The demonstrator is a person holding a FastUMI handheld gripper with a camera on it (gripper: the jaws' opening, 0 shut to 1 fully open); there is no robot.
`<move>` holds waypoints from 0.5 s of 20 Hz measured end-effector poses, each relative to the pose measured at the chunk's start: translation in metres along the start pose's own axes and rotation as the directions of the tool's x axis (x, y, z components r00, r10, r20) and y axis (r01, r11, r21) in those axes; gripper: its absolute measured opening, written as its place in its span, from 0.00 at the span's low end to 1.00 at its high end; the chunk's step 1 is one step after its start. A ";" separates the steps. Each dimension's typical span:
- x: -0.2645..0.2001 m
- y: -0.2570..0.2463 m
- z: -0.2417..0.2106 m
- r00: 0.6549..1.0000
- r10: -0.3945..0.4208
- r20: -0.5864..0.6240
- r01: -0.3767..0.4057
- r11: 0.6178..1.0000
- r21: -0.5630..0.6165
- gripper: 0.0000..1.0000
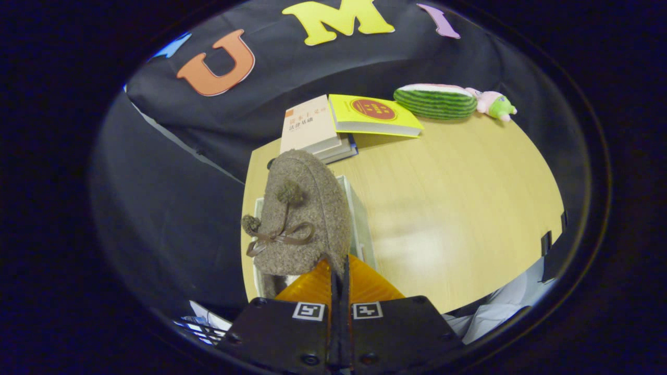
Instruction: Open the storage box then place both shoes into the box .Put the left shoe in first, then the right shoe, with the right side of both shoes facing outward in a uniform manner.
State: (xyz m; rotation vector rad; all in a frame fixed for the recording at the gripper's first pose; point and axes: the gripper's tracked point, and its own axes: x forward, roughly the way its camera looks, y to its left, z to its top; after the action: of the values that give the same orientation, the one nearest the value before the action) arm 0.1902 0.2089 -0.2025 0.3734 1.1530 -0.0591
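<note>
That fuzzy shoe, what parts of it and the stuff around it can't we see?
- Shoe, gripper view: its heel end is hidden behind the fingers, which are closed together there.
- Box: the shoe covers its inside.
- Stacked books: lower ones are covered.

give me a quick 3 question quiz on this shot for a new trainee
1. True or false: the claw is wide open.
2. What does the brown fuzzy shoe hang over? A) the white storage box B) the stacked books C) the watermelon plush
3. Fill in: the shoe's bow ends in two ____.

Key: 1 false, its fingers are closed on the shoe's edge; 2 A; 3 pompoms
</note>
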 end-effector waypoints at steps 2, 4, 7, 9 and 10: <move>0.004 0.002 -0.003 1.000 0.003 0.010 -0.003 1.000 0.010 0.06; 0.007 0.002 -0.001 0.999 -0.007 0.039 0.007 1.000 -0.010 0.06; 0.004 0.015 0.002 0.995 0.060 0.083 -0.056 0.997 -0.049 0.12; 0.000 0.015 0.014 0.982 0.090 0.164 -0.075 0.992 -0.098 0.38; -0.007 0.007 0.022 0.972 0.078 0.221 -0.051 0.991 -0.124 0.58</move>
State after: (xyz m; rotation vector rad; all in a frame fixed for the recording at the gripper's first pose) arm 0.2082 0.2076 -0.1862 0.2913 0.9146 0.0236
